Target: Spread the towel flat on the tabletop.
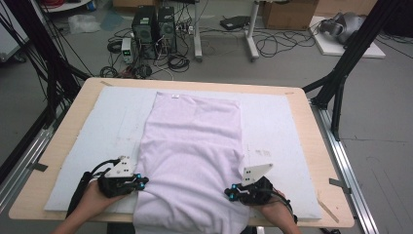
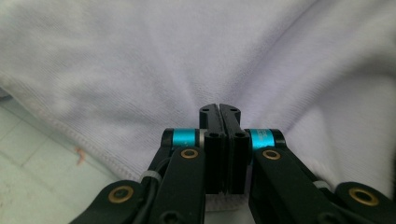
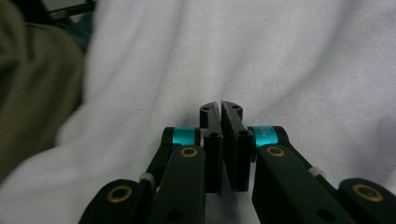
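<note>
In the high view, a pale lilac garment [image 1: 192,156] is lying flat down the middle of a grey mat [image 1: 282,126] that is covering the wooden counter [image 1: 316,146]; its near end is hanging over the counter's front edge. The left gripper [image 1: 141,182] is sitting at the garment's left edge near the front, and the right gripper [image 1: 231,191] is sitting at its right edge, roughly level with it. A hand is wrapping each gripper from below. Computer towers [image 1: 155,24] and loose cables are lying on the floor beyond the counter.

In the left gripper view, the fingers [image 2: 212,122] are pressing together, clenched on a pinch of the lilac cloth [image 2: 140,60], which is puckering into folds around the tips. The stitched hem [image 2: 70,130] is running diagonally at the left, with the mat [image 2: 28,172] showing beneath it.

In the right gripper view, the fingers [image 3: 210,121] are nearly meeting, gripping a fold of the same cloth [image 3: 280,60], with a sliver of gap at the very tips. An olive-clad part of the person [image 3: 32,84] is showing blurred at the left.
</note>
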A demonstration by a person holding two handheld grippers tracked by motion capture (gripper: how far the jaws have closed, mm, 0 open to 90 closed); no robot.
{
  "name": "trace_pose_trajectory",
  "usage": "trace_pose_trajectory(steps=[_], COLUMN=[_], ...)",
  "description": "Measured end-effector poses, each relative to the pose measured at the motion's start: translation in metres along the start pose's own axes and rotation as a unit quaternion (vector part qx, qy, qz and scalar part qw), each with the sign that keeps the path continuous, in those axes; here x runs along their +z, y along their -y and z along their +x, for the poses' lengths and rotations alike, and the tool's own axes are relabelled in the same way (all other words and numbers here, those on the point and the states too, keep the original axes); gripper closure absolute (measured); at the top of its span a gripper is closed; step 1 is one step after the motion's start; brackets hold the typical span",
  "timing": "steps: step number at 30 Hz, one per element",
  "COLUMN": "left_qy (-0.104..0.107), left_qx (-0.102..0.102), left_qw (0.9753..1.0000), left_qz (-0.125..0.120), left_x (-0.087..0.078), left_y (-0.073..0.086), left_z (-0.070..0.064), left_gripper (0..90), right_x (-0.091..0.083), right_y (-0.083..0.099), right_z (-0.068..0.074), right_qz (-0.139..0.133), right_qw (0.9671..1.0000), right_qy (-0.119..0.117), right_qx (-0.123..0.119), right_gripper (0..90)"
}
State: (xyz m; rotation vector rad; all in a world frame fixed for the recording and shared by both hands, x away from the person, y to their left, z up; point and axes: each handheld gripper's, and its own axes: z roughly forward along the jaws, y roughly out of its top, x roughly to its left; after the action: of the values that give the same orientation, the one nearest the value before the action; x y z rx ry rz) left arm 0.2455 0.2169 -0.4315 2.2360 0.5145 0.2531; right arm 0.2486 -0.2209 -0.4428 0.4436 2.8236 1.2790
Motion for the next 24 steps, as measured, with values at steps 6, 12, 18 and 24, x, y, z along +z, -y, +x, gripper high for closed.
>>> trace_pose_trajectory(steps=[6, 12, 18, 24], left_qy=[0.005, 0.027, 0.044, 0.089], left_qx=[0.019, 0.002, 0.018, 0.051], left_qw=[0.9996, 0.9995, 0.9986, 0.9947], left_qz=[-0.019, 0.015, 0.022, 0.007], left_x=[-0.016, 0.016, 0.015, -0.017], left_y=[-0.006, -0.006, -0.003, 0.0], left_z=[-0.012, -0.004, -0.009, -0.031], left_gripper=[61.4, 58.8, 86.6, 84.4], right_x=[-0.018, 0.003, 0.013, -0.002], right_y=[-0.018, -0.015, -0.009, -0.011], right_z=[0.026, -0.004, 0.002, 0.024], right_qz=[-0.038, -0.009, 0.008, -0.018], right_qw=[0.9987, 0.9999, 0.9996, 0.9964], right_qy=[0.0, 0.01, 0.014, -0.07], right_qx=[-0.034, 0.002, -0.021, -0.044], right_gripper=[61.6, 58.3, 86.3, 84.5])
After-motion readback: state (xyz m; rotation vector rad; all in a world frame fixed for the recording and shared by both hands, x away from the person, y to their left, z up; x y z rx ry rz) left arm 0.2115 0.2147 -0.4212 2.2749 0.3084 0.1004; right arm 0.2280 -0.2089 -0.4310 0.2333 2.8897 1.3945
